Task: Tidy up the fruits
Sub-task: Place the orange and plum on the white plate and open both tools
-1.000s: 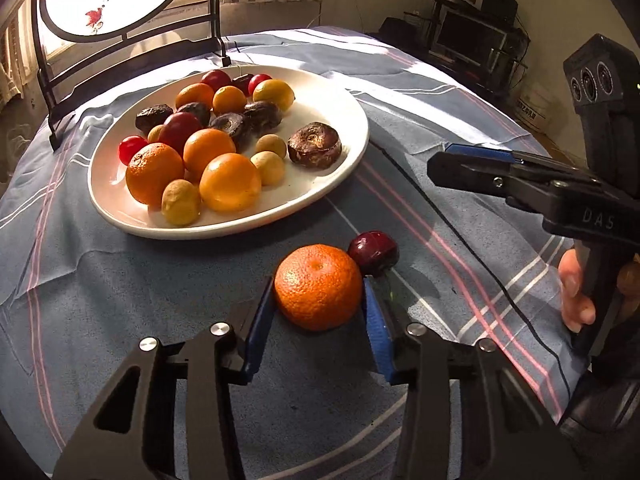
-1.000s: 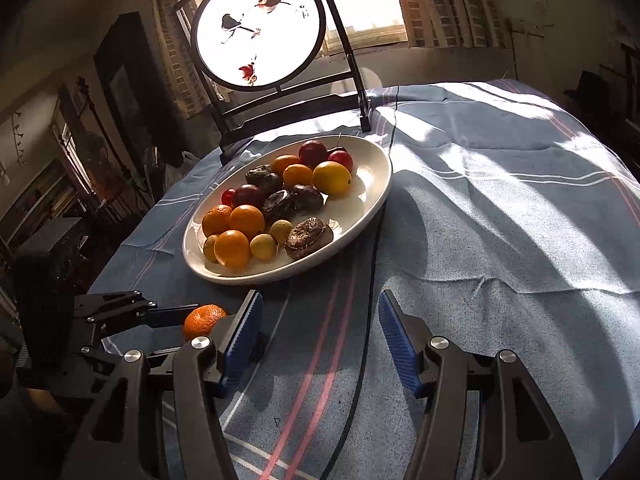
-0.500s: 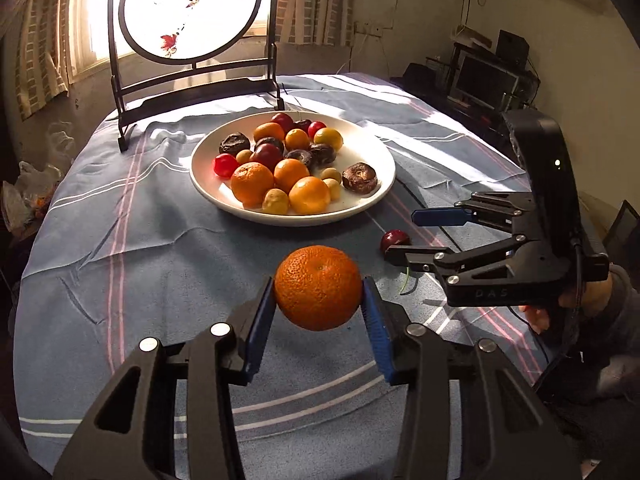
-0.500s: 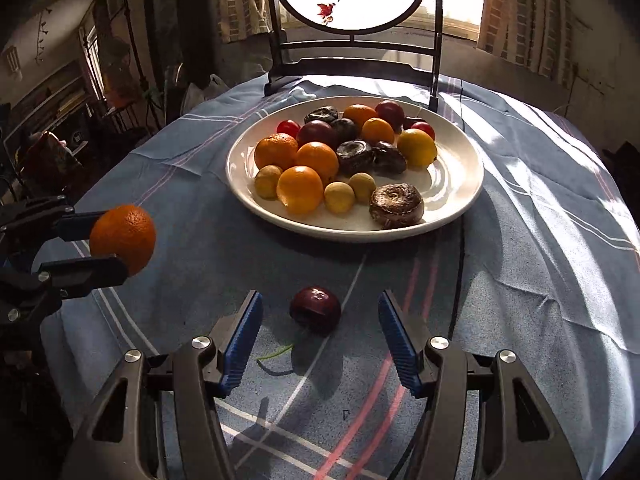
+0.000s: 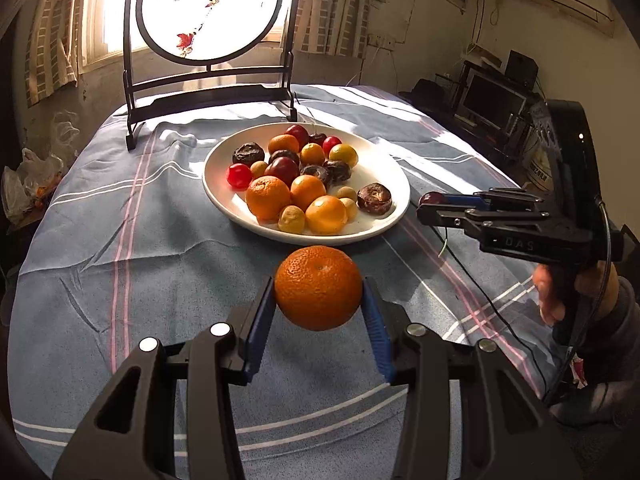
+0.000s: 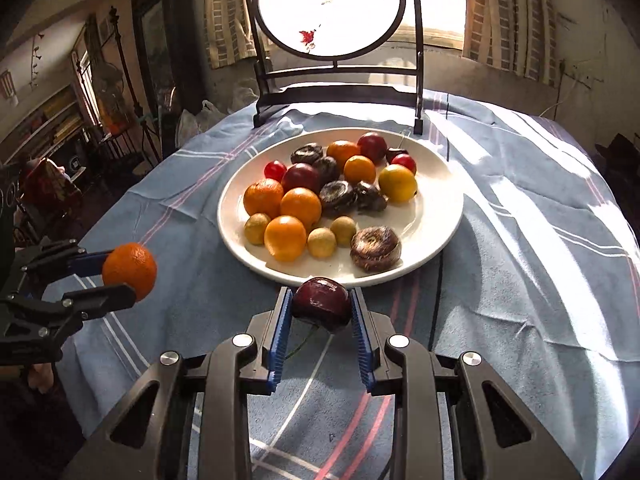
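My left gripper (image 5: 319,300) is shut on an orange mandarin (image 5: 318,287) and holds it above the blue cloth, in front of the white plate (image 5: 380,168). In the right wrist view the mandarin (image 6: 130,266) hangs at the left. My right gripper (image 6: 321,312) is shut on a dark red cherry (image 6: 322,303) with a green stem, held above the cloth at the plate's (image 6: 440,184) near rim. The left wrist view shows that gripper (image 5: 430,204) at the right with the cherry (image 5: 433,199) at its tip. The plate holds several oranges, cherries, dark fruits and small yellow fruits.
A black stand with a round bird picture (image 5: 208,12) stands at the table's far edge behind the plate. A thin black cable (image 5: 472,280) runs over the cloth right of the plate. The table edge drops off left and right.
My right gripper closed on the cherry and lifted it off the cloth. My left gripper rose with the mandarin and the view pulled back from the plate.
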